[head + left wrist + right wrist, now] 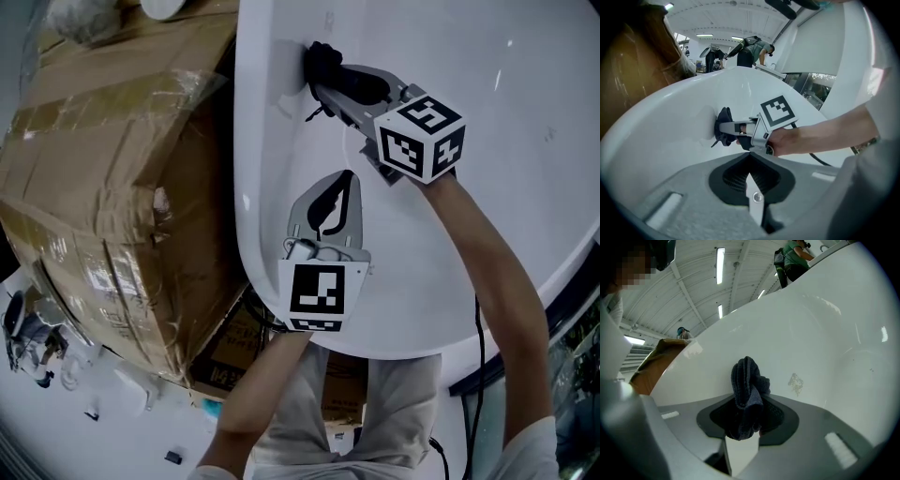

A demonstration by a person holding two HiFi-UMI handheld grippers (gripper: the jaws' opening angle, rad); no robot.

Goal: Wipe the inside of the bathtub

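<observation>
The white bathtub [525, 84] fills the upper right of the head view. My right gripper [323, 80] is shut on a dark blue cloth [323, 61] and presses it against the tub's inner wall just below the left rim. In the right gripper view the cloth [749, 385] bunches up out of the gripper [746, 425] against the tub wall [811, 319]. My left gripper [339, 192] hovers inside the tub nearer to me, shut and holding nothing. The left gripper view shows its jaws closed [751, 171], with the cloth [723, 126] and the right gripper [733, 127] ahead on the tub wall [670, 126].
A large plastic-wrapped cardboard box [103, 187] stands tight against the tub's left rim. A smaller box [234, 347] lies under the tub's near end. A pale smudge [796, 382] marks the wall right of the cloth. People [750, 51] stand far beyond the tub.
</observation>
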